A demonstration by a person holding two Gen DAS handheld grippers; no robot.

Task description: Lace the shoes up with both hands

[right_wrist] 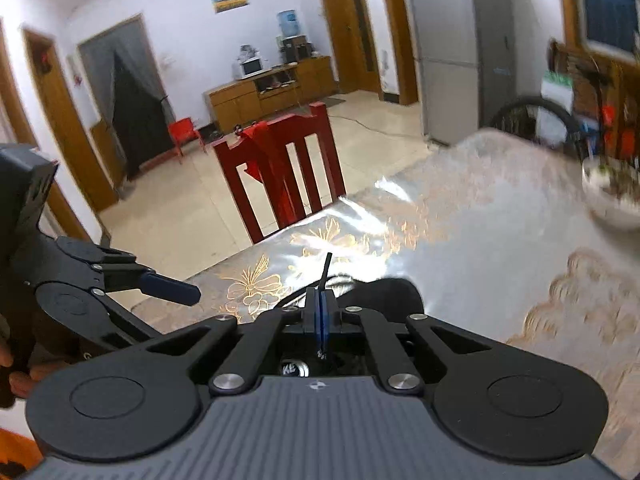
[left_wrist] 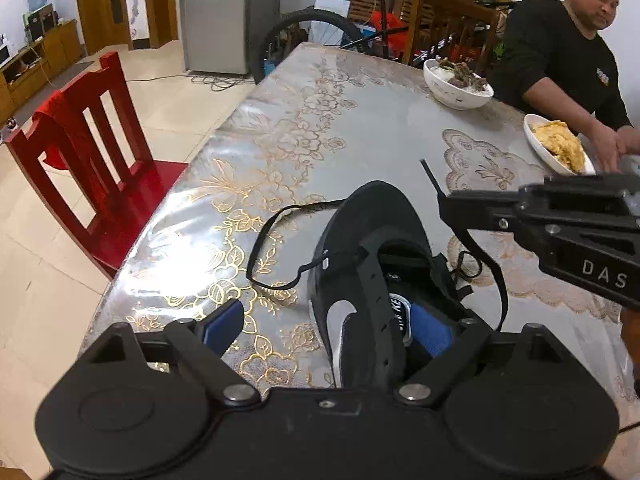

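My bench [left_wrist: 360,120] wears a glossy clear cover over a grey cloth printed with gold flowers and lace-like medallions, and it catches a hard glare near its left edge. Around it is a tiled living room: pale floor tiles, white walls, wooden doors, a low wooden cabinet against the far wall and a silver fridge [left_wrist: 228,12] by the doorway. A bicycle [left_wrist: 320,36] leans behind the bench's far end.

Counting: one black shoe [left_wrist: 372,280], lying on the bench right in front of my left gripper [left_wrist: 332,320], with a white swoosh on its side. One black lace [left_wrist: 276,248], loose in a loop on the bench left of the shoe and running up on the right. One red chair [left_wrist: 92,152] pulled up at the left edge, a red cloth hanging on its back. Two dishes of food at the far right: a white bowl [left_wrist: 458,84] and a white plate [left_wrist: 558,148]. One person [left_wrist: 560,52] in a black top sits there, a hand by the plate.

My left gripper stands wide apart, one blue pad left of the shoe and the other inside its opening; I cannot tell whether either presses on it. My right gripper [right_wrist: 321,312] is pinched closed on the lace, whose stiff tip [right_wrist: 326,268] pokes up past the pads, raised above the shoe.
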